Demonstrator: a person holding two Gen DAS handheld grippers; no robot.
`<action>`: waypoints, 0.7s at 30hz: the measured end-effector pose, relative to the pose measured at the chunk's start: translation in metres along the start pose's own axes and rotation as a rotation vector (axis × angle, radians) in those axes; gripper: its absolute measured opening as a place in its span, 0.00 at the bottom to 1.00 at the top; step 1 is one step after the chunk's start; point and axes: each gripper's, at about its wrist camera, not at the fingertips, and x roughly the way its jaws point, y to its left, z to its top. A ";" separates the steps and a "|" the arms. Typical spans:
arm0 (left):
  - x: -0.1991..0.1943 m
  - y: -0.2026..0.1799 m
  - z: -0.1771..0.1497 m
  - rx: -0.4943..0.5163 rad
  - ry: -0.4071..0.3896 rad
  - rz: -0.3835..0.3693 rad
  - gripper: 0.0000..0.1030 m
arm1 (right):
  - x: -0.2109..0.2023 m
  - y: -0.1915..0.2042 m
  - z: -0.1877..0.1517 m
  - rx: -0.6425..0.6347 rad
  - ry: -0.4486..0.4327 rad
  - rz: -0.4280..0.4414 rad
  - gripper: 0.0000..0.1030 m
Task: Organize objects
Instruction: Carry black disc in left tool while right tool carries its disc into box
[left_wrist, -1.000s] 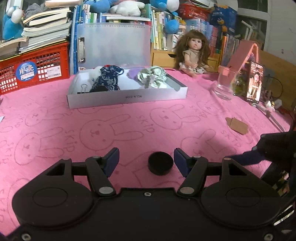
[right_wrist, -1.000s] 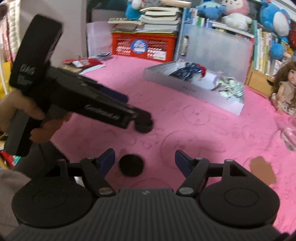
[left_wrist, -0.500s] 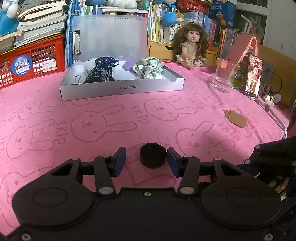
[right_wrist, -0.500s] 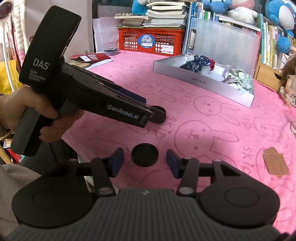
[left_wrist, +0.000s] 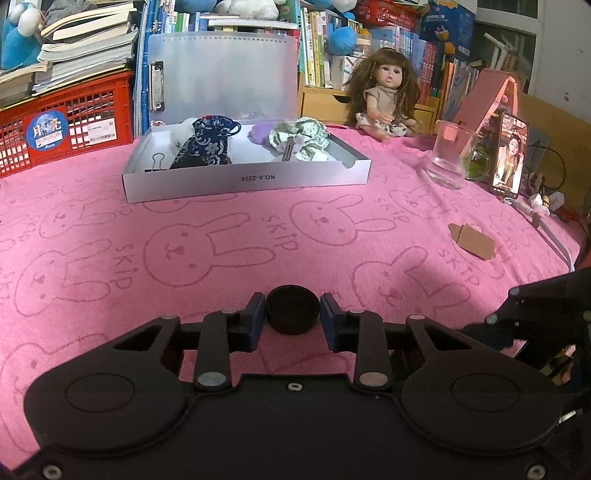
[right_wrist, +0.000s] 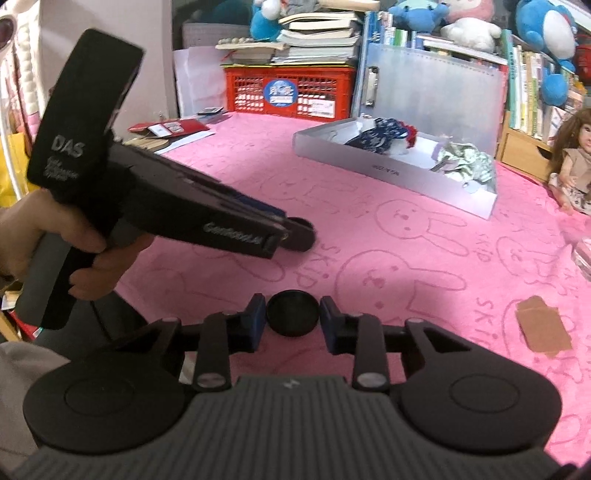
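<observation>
Two black round lids lie on the pink rabbit-print cloth (left_wrist: 221, 229). My left gripper (left_wrist: 292, 317) is shut on one lid (left_wrist: 292, 308), with its blue pads against both sides of the rim. In the right wrist view the right gripper (right_wrist: 292, 317) has the other lid (right_wrist: 292, 314) between its jaws, which are closing, and the pads meet its rim. The same view shows the left gripper (right_wrist: 293, 234), held by a hand (right_wrist: 88, 240), on its lid (right_wrist: 304, 236) further back on the left. The white tray box (left_wrist: 243, 181) stands beyond.
The box holds a dark floral pouch (left_wrist: 203, 147), a green scrunchie (left_wrist: 299, 136) and a binder clip (left_wrist: 157, 160). A glass (left_wrist: 448, 158), a phone (left_wrist: 509, 155), a doll (left_wrist: 384, 96) and a cardboard scrap (left_wrist: 474, 242) are to the right. A red crate (left_wrist: 66, 122) stands back left.
Both grippers have narrowed from wide open until their pads reach the lids. Neither hand has shifted and both lids still rest on the cloth.
</observation>
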 end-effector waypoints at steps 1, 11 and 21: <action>-0.001 0.001 0.001 -0.001 -0.002 0.002 0.30 | 0.000 -0.002 0.002 0.005 -0.003 -0.010 0.36; 0.007 0.010 0.020 -0.034 0.004 0.085 0.30 | 0.012 -0.028 0.020 0.098 -0.027 -0.159 0.36; 0.019 0.016 0.050 -0.033 -0.025 0.138 0.30 | 0.031 -0.056 0.045 0.169 -0.042 -0.223 0.35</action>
